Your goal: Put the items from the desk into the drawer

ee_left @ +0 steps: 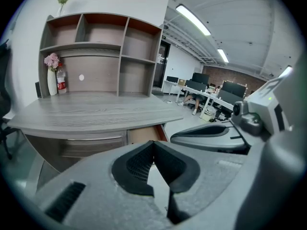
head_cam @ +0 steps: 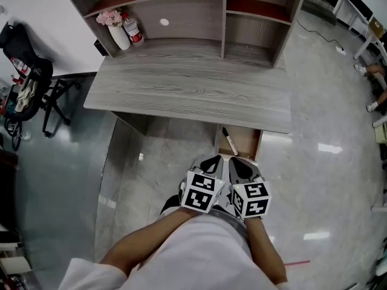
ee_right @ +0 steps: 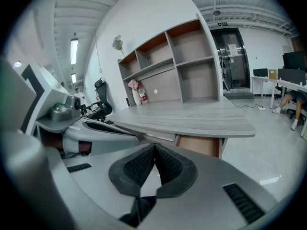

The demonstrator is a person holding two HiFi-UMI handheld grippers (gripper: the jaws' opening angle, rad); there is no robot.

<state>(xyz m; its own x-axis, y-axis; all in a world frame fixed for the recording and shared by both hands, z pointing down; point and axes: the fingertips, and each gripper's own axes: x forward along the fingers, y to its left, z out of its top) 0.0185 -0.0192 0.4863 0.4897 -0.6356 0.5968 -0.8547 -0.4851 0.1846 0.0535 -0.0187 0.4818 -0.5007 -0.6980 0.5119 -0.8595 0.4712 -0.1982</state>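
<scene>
Grey woodgrain desk (head_cam: 187, 92) stands on a glossy floor (head_cam: 326, 162), its drawer (head_cam: 247, 141) open; left gripper (head_cam: 210, 163) and right gripper (head_cam: 242, 167) are pinched closed, empty.

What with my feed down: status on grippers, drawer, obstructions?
Left gripper and right gripper shut, empty. Drawer open, pen inside. Vase, bottle on desk. Nothing in the way.

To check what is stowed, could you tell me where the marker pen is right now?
In the head view the marker pen lies inside the open drawer, toward its left wall, under the right front edge of the desk.
</scene>
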